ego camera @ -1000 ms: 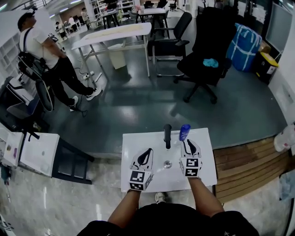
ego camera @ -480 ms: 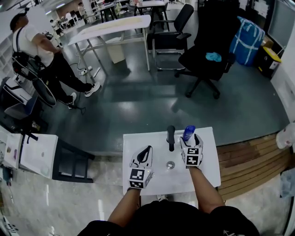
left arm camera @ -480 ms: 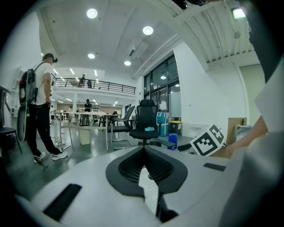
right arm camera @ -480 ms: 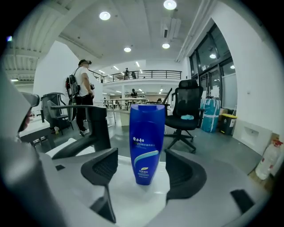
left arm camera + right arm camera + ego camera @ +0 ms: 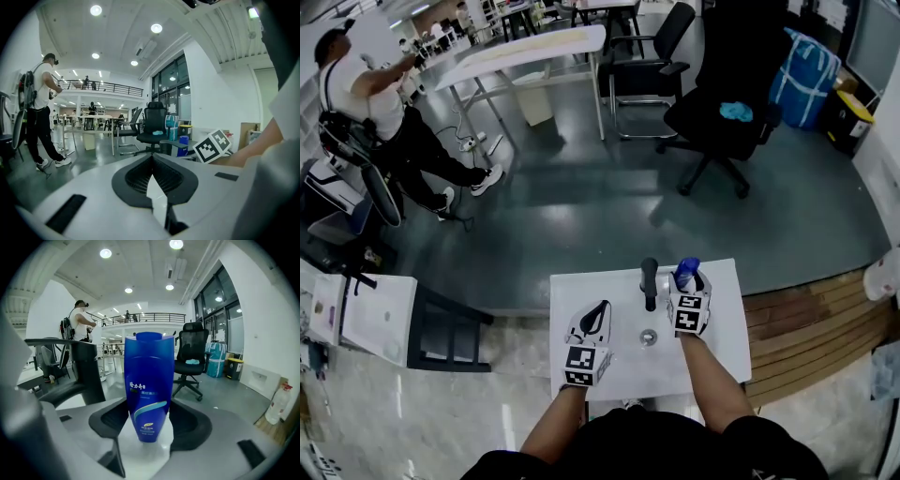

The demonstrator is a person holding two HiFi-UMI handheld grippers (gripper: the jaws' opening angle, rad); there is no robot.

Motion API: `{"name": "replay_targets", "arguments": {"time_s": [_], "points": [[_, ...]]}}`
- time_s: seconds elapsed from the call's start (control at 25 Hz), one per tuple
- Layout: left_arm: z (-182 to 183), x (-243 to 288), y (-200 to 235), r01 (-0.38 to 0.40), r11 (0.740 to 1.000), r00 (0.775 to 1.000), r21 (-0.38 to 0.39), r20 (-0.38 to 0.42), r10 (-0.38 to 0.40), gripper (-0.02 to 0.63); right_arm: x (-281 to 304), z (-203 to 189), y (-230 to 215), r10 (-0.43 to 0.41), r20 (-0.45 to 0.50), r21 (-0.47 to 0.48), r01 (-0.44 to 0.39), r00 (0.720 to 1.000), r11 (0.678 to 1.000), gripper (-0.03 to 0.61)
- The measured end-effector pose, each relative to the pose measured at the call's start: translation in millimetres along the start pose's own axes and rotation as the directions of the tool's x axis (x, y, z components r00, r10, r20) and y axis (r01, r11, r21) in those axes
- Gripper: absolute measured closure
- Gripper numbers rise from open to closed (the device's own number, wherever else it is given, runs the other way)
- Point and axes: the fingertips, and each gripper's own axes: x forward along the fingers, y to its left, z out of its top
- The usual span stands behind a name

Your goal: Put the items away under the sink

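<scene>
A blue bottle (image 5: 685, 270) (image 5: 147, 385) stands upright at the far right of the white sink top (image 5: 581, 291), beside the black faucet (image 5: 649, 278) (image 5: 84, 371). My right gripper (image 5: 689, 278) (image 5: 149, 405) has the bottle between its jaws; they have just been closing, and both black pads lie against the bottle's sides. My left gripper (image 5: 600, 307) (image 5: 151, 157) hovers over the left part of the top, shut and holding nothing. In the left gripper view the bottle (image 5: 183, 139) shows beyond the right gripper's marker cube (image 5: 213, 145). A round drain (image 5: 648, 337) sits between the two grippers.
A person (image 5: 366, 103) stands at the far left by a white table (image 5: 525, 52). A black office chair (image 5: 722, 103) and a blue bag (image 5: 806, 80) lie beyond the sink. A wooden platform (image 5: 806, 328) adjoins on the right, a white unit (image 5: 380, 314) on the left.
My right gripper moved forward from behind the bottle until its jaws came round it. The left gripper shifted only slightly. The person at the left raised an arm.
</scene>
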Motion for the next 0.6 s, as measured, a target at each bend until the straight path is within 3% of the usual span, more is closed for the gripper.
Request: {"name": "replay_targets", "arguments": {"time_s": [0.36,0.6], "points": [[-2.1,-4.1,-4.8,-0.007,1.0,1.0,0.001,-0.001,0.007,0.598,-6.4,6.3,0.8,0.021,0.071,-0.042,-0.018,0.997,0.999,0.308],[-7.8,-17.0,-17.5,-0.015,1.0,1.0,-0.001,-0.014,0.015,0.598,-45.7,18.8,-6.8,0.038,0.122,-0.046,-0.033,0.992,0.998,0.308]]}}
